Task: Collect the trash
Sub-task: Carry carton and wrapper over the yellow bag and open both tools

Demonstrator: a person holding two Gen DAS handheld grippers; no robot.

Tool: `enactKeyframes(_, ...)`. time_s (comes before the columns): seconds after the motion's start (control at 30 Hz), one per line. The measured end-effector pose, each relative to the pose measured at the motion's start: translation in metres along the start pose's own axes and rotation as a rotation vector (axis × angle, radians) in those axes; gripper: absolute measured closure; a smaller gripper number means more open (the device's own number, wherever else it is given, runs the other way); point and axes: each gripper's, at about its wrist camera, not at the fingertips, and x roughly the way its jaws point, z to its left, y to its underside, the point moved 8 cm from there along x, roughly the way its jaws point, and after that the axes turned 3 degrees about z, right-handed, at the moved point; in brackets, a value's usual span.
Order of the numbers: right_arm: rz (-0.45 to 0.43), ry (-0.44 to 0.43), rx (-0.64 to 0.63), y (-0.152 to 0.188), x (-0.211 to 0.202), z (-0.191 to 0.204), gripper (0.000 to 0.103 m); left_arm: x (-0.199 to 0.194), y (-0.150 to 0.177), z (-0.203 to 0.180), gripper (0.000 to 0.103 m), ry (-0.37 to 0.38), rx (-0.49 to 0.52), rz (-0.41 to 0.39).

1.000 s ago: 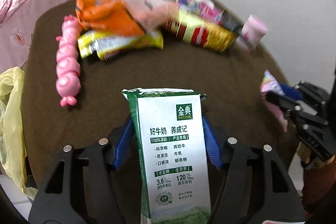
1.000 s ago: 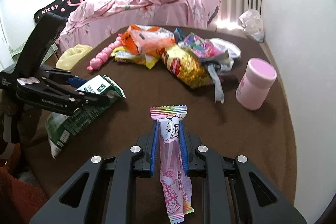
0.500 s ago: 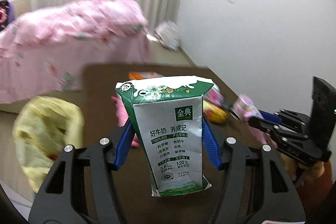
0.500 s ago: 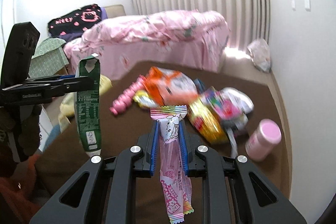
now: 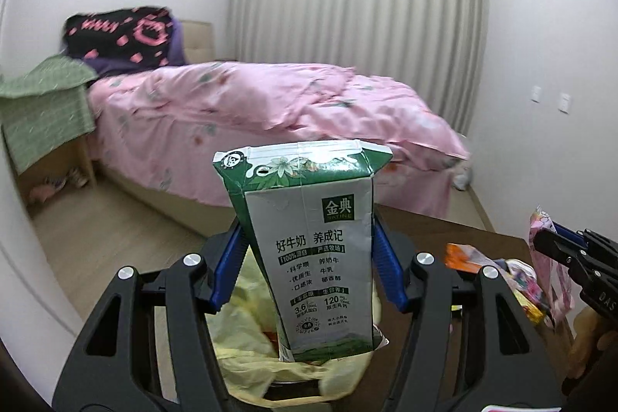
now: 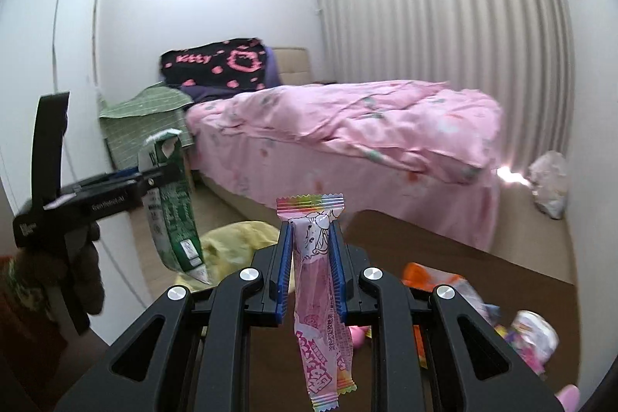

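My left gripper [image 5: 307,238] is shut on a green and white milk carton [image 5: 309,257], held upright in the air above a yellow plastic bag [image 5: 247,338] that lies open below it. In the right wrist view the same carton [image 6: 170,203] hangs from the left gripper [image 6: 154,176] over that yellow bag [image 6: 239,242]. My right gripper [image 6: 311,246] is shut on a pink candy wrapper [image 6: 316,296] that dangles between its blue pads. From the left wrist view the right gripper [image 5: 556,238] shows at the right edge with the pink wrapper [image 5: 548,265].
A brown table [image 6: 444,250] carries several snack wrappers [image 6: 436,280] at the lower right. A bed with a pink quilt [image 5: 270,107] fills the middle of the room. A green-covered stand [image 5: 42,103] is on the left, and a white bag [image 6: 548,180] lies by the curtain.
Both grippers rose and swung left from over the table, keeping their loads. The carton now hangs over the yellow bag, and the bed has come into view.
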Motion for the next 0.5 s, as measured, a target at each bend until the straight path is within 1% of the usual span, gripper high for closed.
enactKeyframes(0.17, 0.057, -0.087, 0.009, 0.0, 0.051, 0.018, 0.085, 0.014, 0.013, 0.037, 0.046, -0.019, -0.095, 0.005)
enactKeyframes(0.2, 0.065, -0.101, 0.008, 0.002, 0.06, 0.02, 0.085, 0.008, 0.018, 0.042, 0.046, -0.021, -0.106, 0.005)
enactKeyframes(0.3, 0.098, -0.148, 0.03, 0.006, 0.093, 0.026, 0.085, 0.028, 0.029, 0.053, 0.046, -0.03, -0.14, 0.021)
enactKeyframes(0.4, 0.128, -0.207, 0.066, 0.01, 0.127, 0.03, 0.085, 0.05, 0.044, 0.053, 0.046, -0.067, -0.111, 0.06)
enactKeyframes(0.5, 0.153, -0.24, 0.089, 0.014, 0.151, 0.034, 0.085, 0.08, 0.068, 0.057, 0.046, -0.118, -0.074, 0.129)
